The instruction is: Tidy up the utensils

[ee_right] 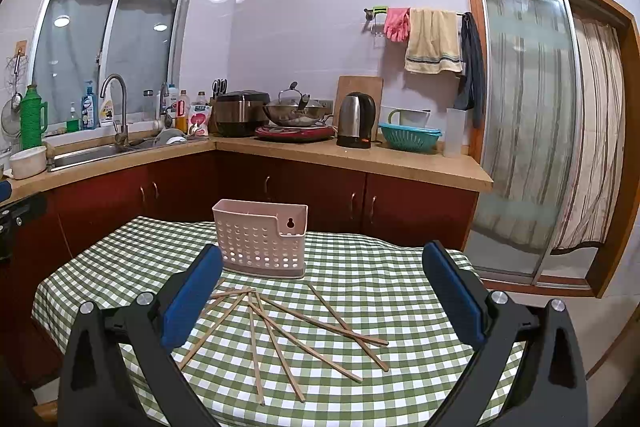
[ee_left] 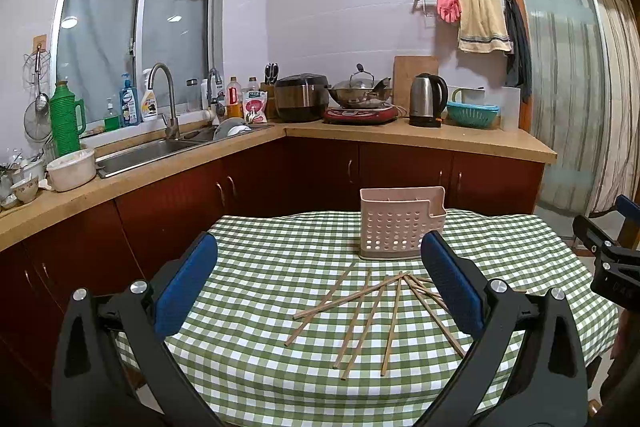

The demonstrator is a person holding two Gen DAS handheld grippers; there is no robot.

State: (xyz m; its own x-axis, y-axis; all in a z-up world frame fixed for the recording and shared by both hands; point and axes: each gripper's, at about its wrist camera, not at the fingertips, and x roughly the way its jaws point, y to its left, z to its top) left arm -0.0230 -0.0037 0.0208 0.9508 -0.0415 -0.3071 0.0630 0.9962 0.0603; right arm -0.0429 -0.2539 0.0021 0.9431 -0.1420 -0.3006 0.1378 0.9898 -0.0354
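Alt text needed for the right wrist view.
Open right gripper hovers over wooden chopsticks scattered on a green checked tablecloth. A pink perforated utensil holder stands behind them, with a kitchen counter beyond.

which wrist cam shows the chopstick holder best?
Right wrist: the pink holder is almost wholly clear, keyhole slot visible, only its lower left corner near a finger. In the left wrist view the holder has its lower right corner hidden behind a blue fingertip.
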